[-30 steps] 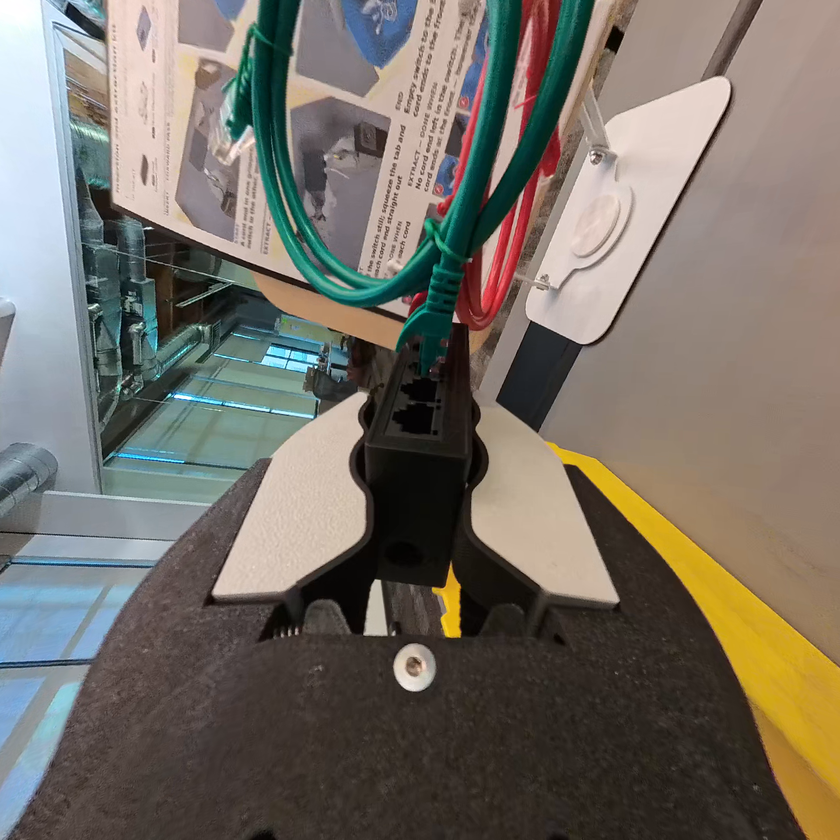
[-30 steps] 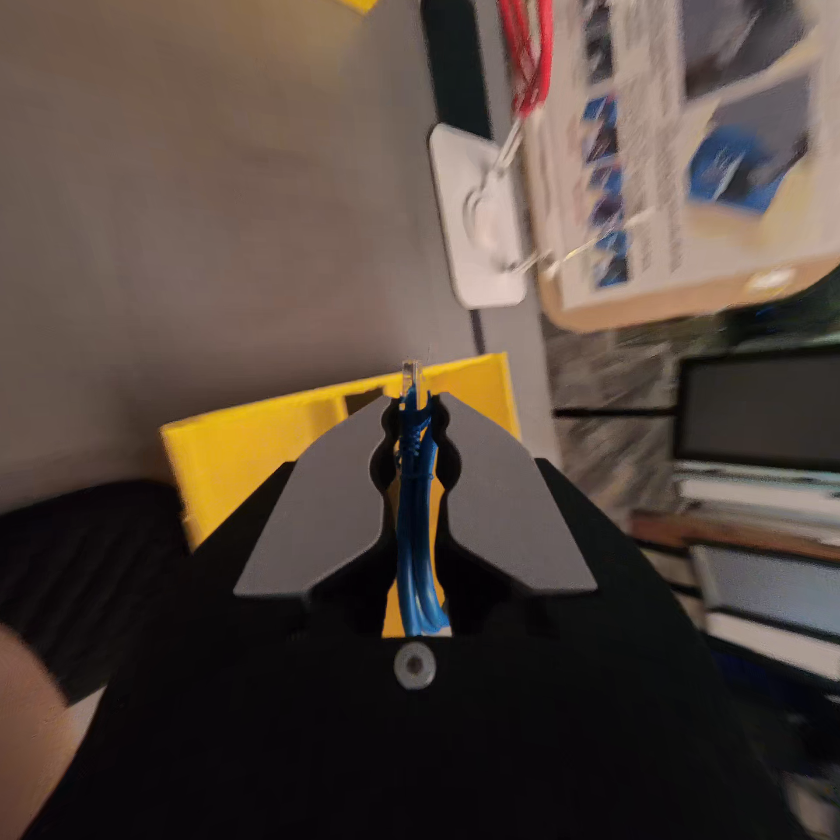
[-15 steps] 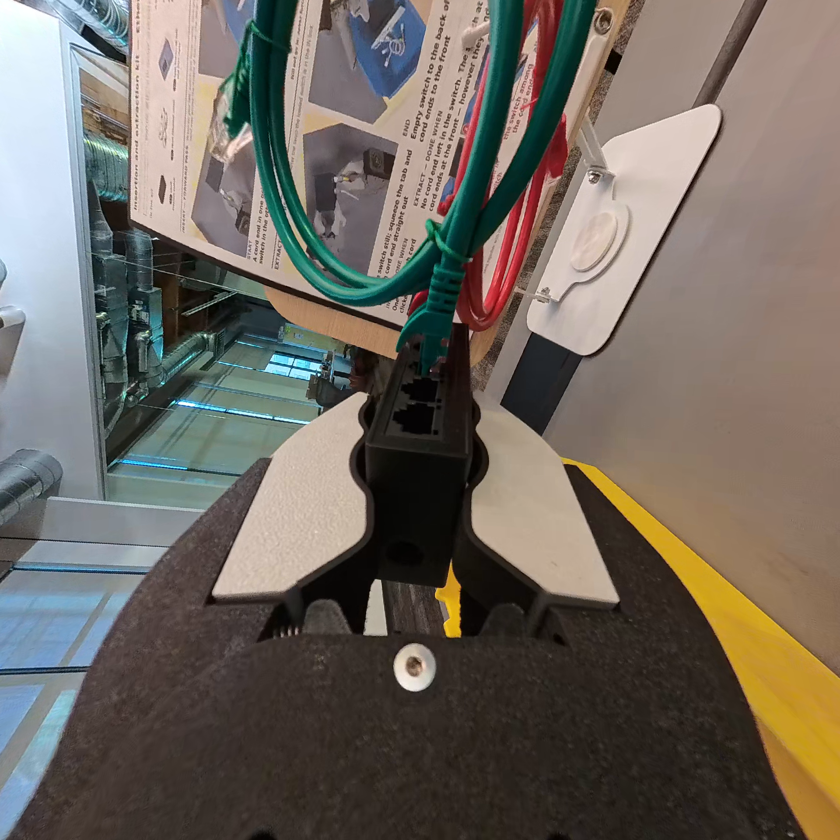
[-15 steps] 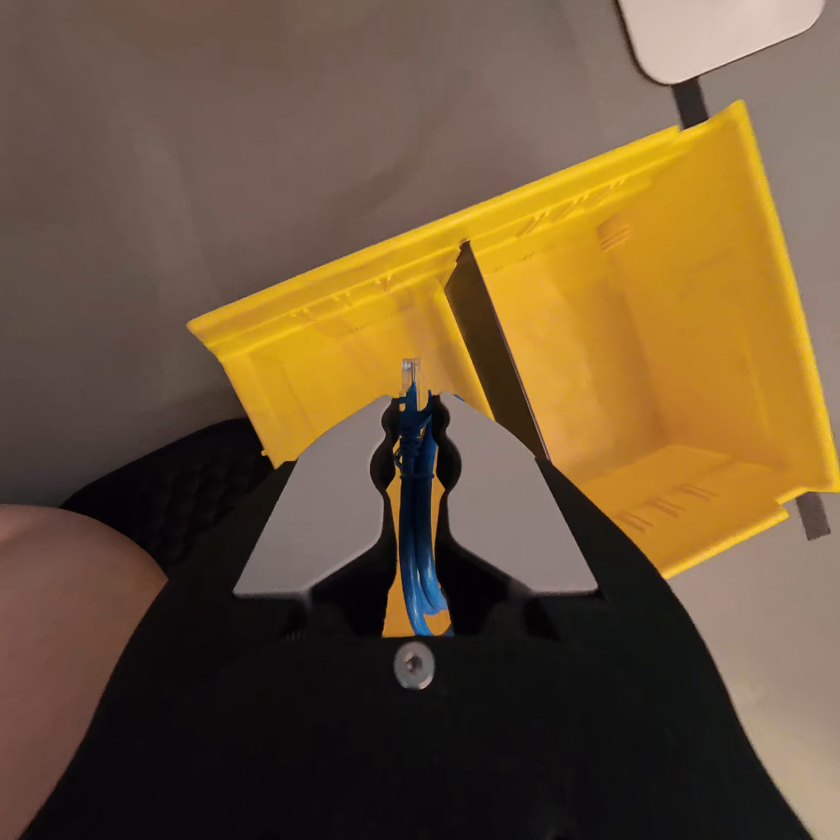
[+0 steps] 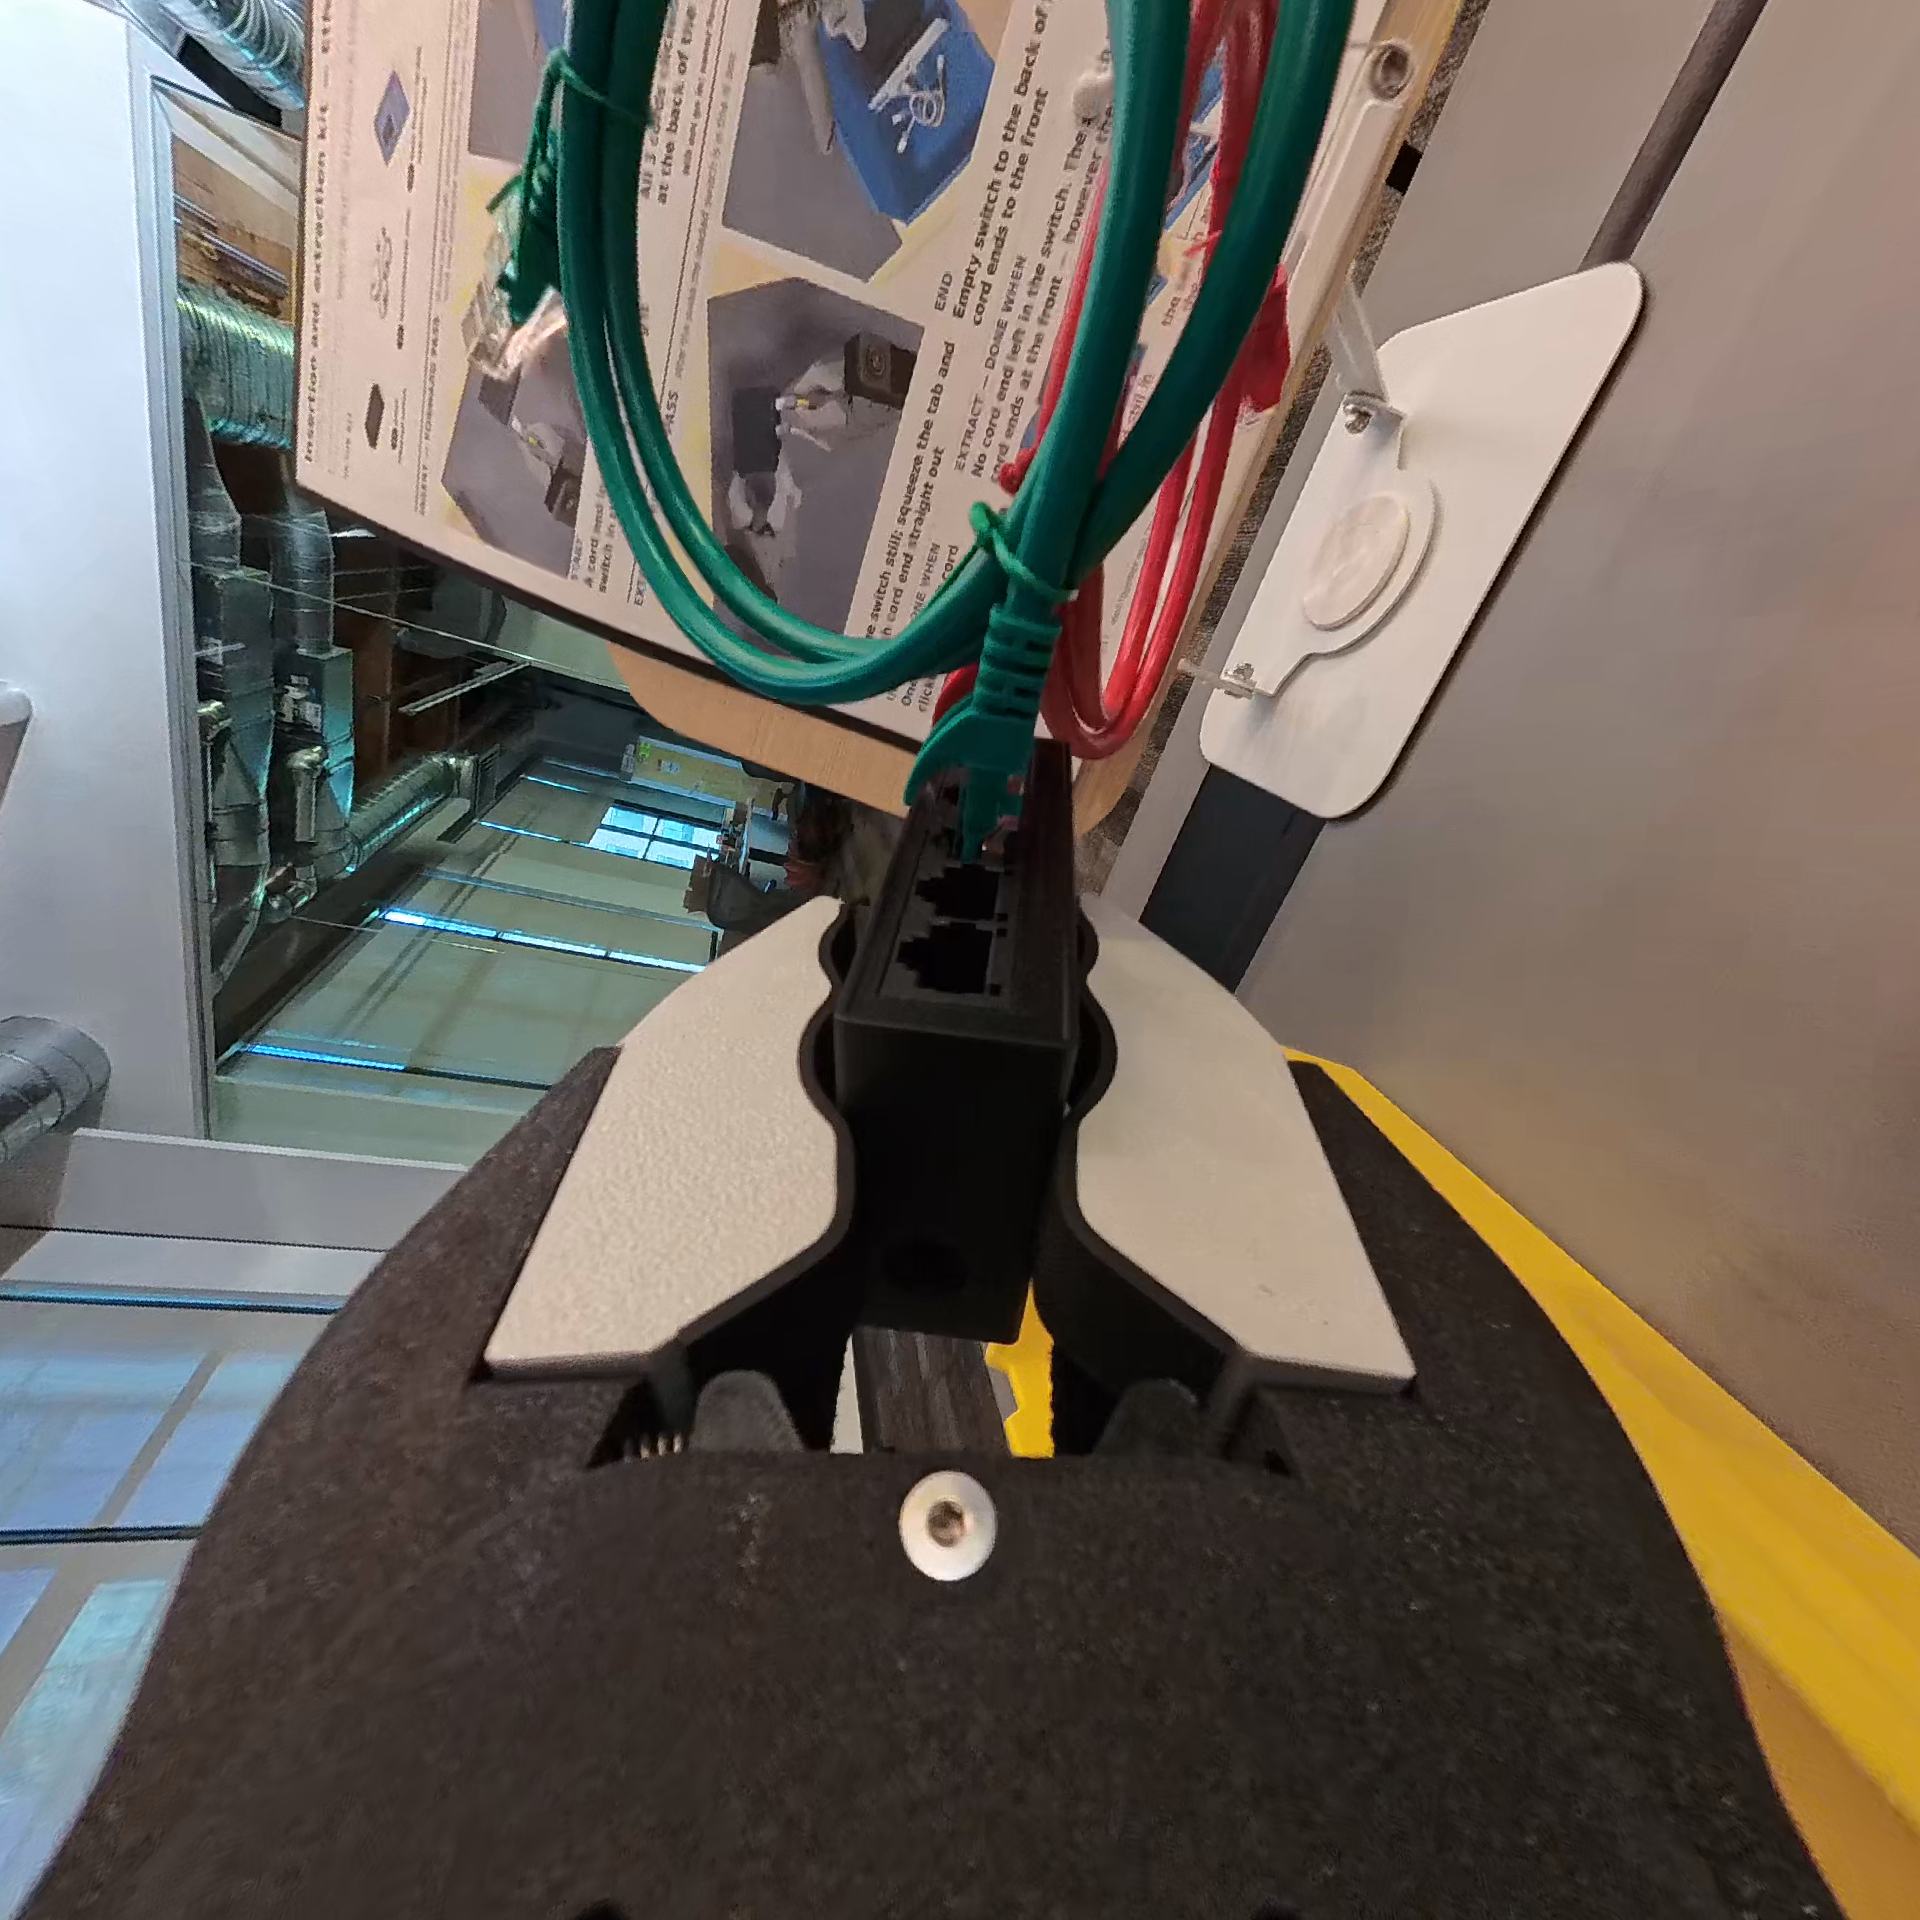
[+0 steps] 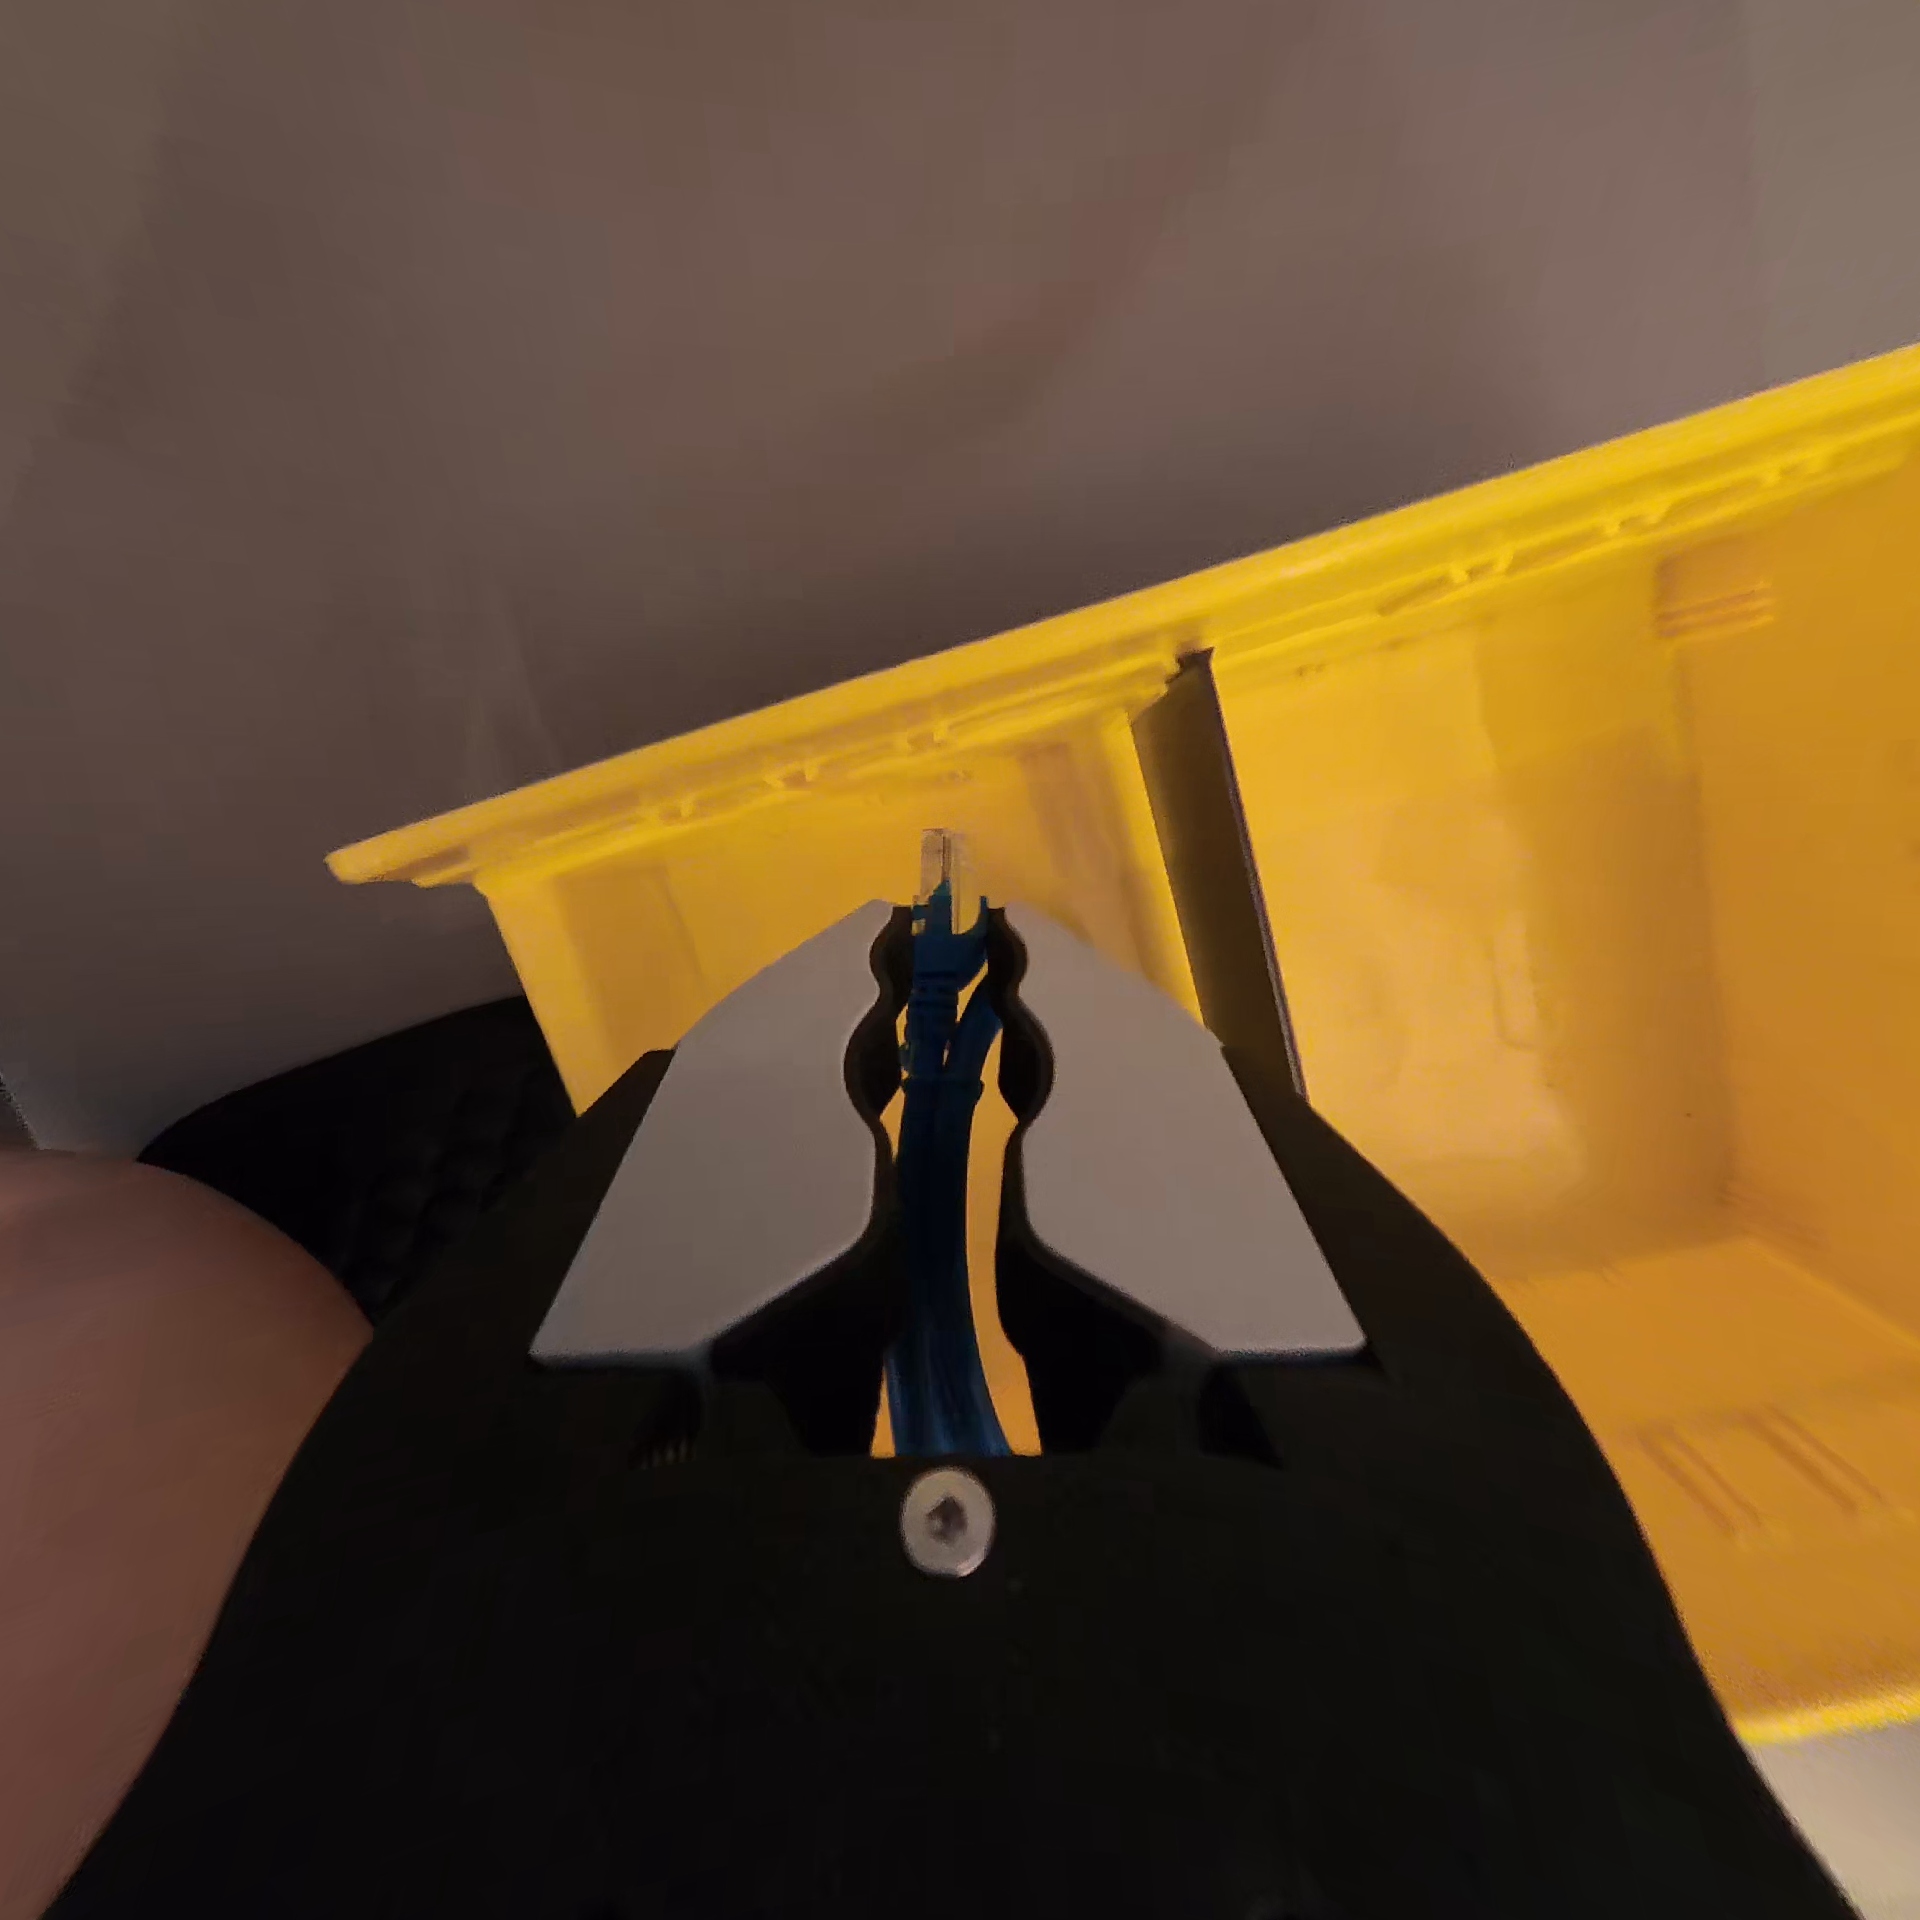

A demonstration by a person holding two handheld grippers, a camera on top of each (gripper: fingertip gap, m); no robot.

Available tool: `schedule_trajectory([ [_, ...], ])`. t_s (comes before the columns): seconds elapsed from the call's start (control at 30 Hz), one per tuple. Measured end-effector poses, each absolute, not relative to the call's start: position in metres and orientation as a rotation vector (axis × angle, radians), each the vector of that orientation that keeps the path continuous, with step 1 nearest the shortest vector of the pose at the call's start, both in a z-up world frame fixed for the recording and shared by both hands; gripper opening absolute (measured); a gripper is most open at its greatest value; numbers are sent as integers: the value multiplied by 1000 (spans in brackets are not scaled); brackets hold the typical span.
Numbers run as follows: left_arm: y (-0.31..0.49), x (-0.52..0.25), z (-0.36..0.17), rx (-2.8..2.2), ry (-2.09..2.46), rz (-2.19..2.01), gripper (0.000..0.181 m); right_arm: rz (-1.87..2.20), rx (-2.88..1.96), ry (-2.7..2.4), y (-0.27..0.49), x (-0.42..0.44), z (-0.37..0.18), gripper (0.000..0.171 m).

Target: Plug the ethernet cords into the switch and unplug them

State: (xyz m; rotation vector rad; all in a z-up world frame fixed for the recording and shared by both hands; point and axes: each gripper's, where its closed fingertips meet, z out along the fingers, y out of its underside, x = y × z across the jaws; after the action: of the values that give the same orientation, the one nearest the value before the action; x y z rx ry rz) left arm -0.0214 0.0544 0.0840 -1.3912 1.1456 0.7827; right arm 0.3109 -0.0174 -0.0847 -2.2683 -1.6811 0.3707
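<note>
Left wrist view: the left gripper (image 5: 961, 997) has its jaws clamped on the black switch (image 5: 951, 1091), held with its port face turned up. A green ethernet cord (image 5: 997, 675) is plugged into a far port; the two nearest ports show dark openings. The cord's loops, tied with a thin green tie, hang in front of an illustrated instruction sheet (image 5: 831, 260) on a wooden board, and its free plug (image 5: 509, 322) dangles at upper left. A red cord (image 5: 1174, 582) hangs just behind the green one. A white mounting plate (image 5: 1455, 540) sits on the grey wall (image 5: 1714, 727) at right; a yellow bin (image 5: 1662, 1507) edge lies below. To the left, ductwork and glazed panels of a large room appear.

Right wrist view: the right gripper (image 6: 945, 914) has its jaws clamped on a blue ethernet cord (image 6: 935, 1143), its clear plug (image 6: 945, 862) protruding past the tips. Beyond lies the yellow bin (image 6: 1558, 935), split by a dark divider (image 6: 1216, 862), against a grey surface (image 6: 727, 364). Whether that surface is a table or wall cannot be told.
</note>
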Motion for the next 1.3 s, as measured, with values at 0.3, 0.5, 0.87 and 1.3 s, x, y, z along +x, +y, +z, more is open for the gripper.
schedule_trajectory([
  [0.3,52,-6,78,-1369,1188,776,37,486,-2347,-1643,-18,310,-99,18],
  [0.5,51,3,74,-1353,1213,775,37,536,-2284,-1598,-15,305,-90,25],
  [0.87,47,17,71,-1318,1242,757,37,521,-1910,-1543,-15,287,-26,29],
  [1.3,23,52,78,-1177,1302,702,36,15,-787,-1429,-60,165,128,28],
])
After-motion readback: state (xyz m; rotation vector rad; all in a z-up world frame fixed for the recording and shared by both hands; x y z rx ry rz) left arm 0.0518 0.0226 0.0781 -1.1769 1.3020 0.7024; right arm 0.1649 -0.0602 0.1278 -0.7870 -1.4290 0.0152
